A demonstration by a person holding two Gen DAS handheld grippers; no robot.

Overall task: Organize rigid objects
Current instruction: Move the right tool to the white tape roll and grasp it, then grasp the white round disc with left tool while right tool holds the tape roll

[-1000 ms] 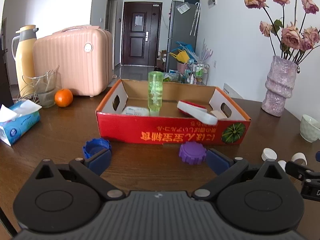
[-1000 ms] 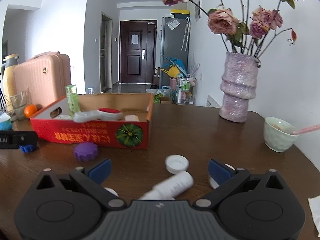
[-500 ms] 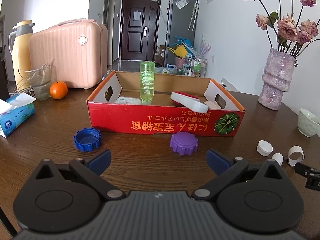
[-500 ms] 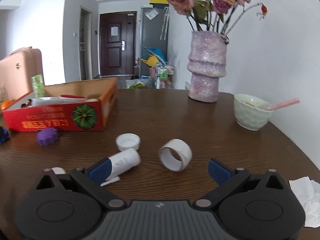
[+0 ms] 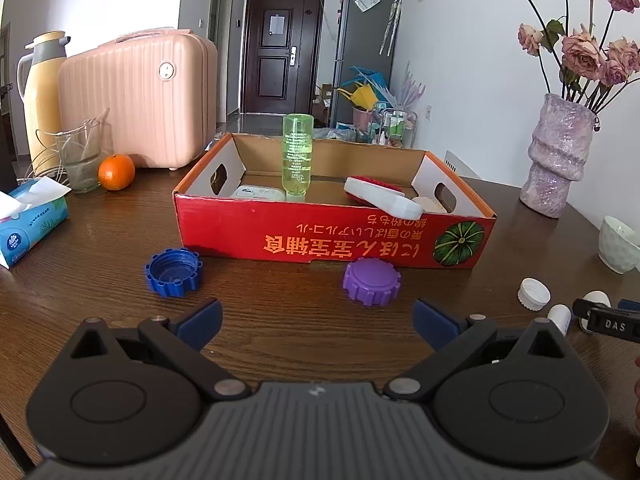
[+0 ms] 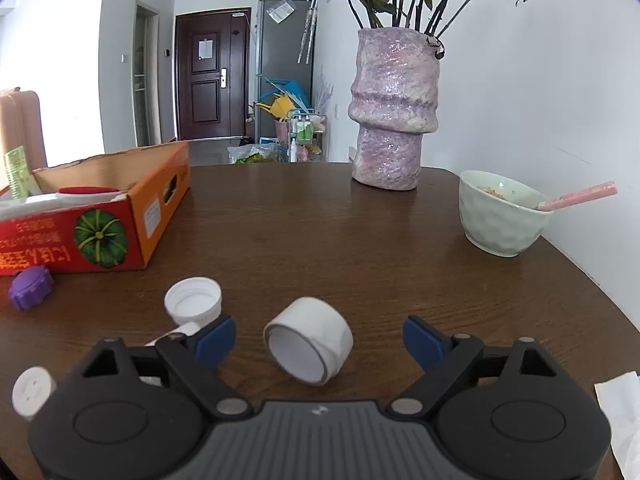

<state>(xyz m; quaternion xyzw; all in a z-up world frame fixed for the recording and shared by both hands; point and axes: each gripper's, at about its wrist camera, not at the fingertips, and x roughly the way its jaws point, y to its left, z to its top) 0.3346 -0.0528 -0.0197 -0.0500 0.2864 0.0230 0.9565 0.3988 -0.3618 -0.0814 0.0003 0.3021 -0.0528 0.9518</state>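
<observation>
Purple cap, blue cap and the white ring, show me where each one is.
purple cap (image 5: 371,281), left wrist view, on its flat top.
blue cap (image 5: 173,272), left wrist view, on its open inside.
white ring (image 6: 314,332), right wrist view, on its outer band.

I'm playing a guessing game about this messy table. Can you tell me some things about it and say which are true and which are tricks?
1. The green plastic bottle stands inside the red cardboard box. True.
2. The purple ridged cap is inside the box. False: it lies on the brown wooden table in front of the box.
3. The right gripper is open, with the white tape ring between its fingers. True.
4. The left gripper is squeezing the blue ridged cap. False: it is open and holds nothing; the cap lies on the table ahead of it.
5. The orange fruit sits in the pale green bowl. False: it sits on the table by the pink suitcase.
</observation>
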